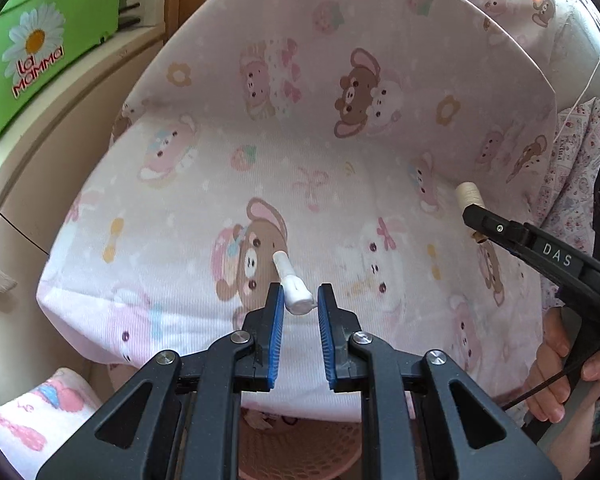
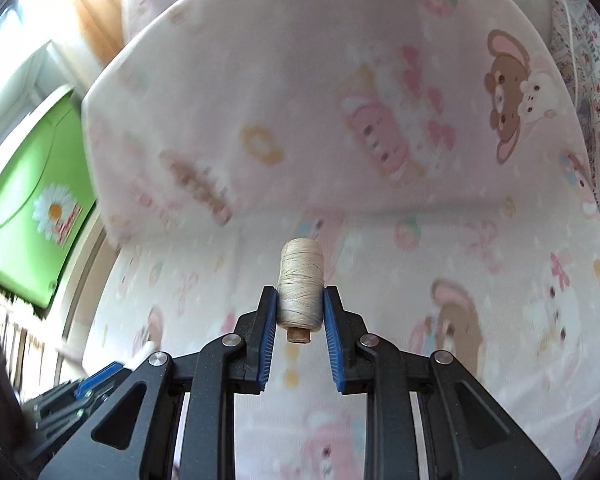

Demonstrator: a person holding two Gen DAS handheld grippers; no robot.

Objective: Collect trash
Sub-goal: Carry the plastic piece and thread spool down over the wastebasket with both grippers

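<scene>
Thread spool point(image 2: 301, 285), beige, sits clamped between your right gripper point(image 2: 300, 308) pads, lifted above the bear-print sheet point(image 2: 440, 208). Left gripper point(image 1: 300, 306) pinches a small white plastic cap piece point(image 1: 294, 290), contact mostly at the left pad, so that hold looks marginal: any tilt could drop it onto the sheet. Pink basket point(image 1: 300, 452) shows below the left gripper. Green box point(image 1: 56, 52) sits far left.

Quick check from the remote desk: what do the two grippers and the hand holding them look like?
Both the left gripper and the right gripper are black plastic with triangular cut-outs, silver pivot screws and ribbed blue pads. The right one bears white "DAS" lettering and a thin black cable. The hand is bare; no sleeve shows.
</scene>
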